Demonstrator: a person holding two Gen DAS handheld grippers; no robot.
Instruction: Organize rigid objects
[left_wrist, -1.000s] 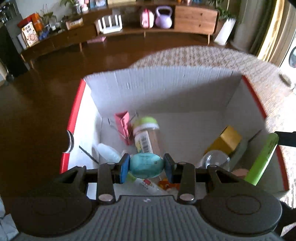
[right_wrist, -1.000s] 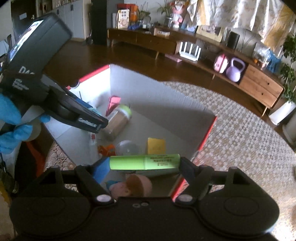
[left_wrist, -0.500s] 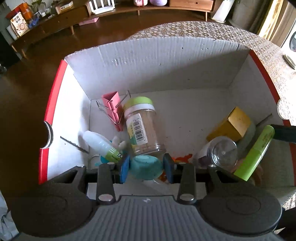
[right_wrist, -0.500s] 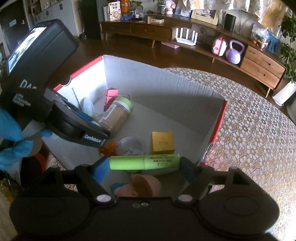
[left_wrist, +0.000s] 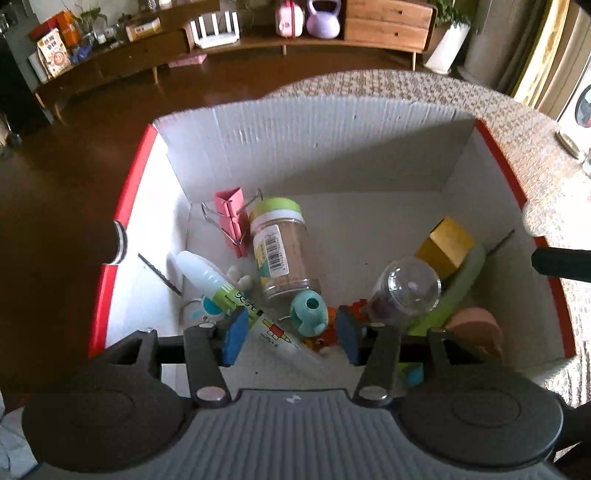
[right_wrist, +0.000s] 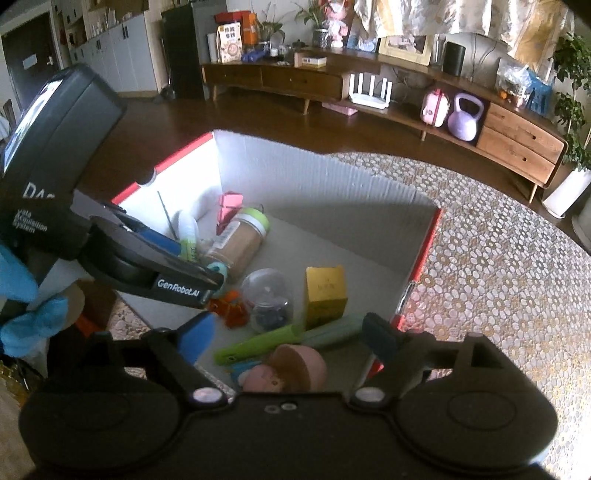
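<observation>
A white cardboard box with red rims (left_wrist: 140, 173) (right_wrist: 424, 251) holds the sorted items. My left gripper (left_wrist: 291, 338) hangs over its near side, jaws opening. The small teal piece (left_wrist: 308, 310) lies loose on the box floor just beyond the blue pads (left_wrist: 234, 339), touching neither. My right gripper (right_wrist: 288, 336) is above the box's right corner, jaws opening too. The green highlighter (right_wrist: 258, 345) lies below it in the box, free of the pads (right_wrist: 380, 339). The left gripper (right_wrist: 195, 264) shows in the right wrist view, held by a blue-gloved hand (right_wrist: 22, 325).
In the box: a green-lidded jar (left_wrist: 280, 251), pink binder clip (left_wrist: 231, 218), white glue bottle (left_wrist: 210, 280), yellow carton (left_wrist: 443, 243), clear round container (left_wrist: 406, 291), pink round toy (right_wrist: 295, 369). A patterned tablecloth (right_wrist: 498, 295) lies right of the box; wooden floor lies beyond.
Both grippers have opened. The teal piece left the left pads and now rests on the box floor. The green highlighter dropped from the right pads into the box.
</observation>
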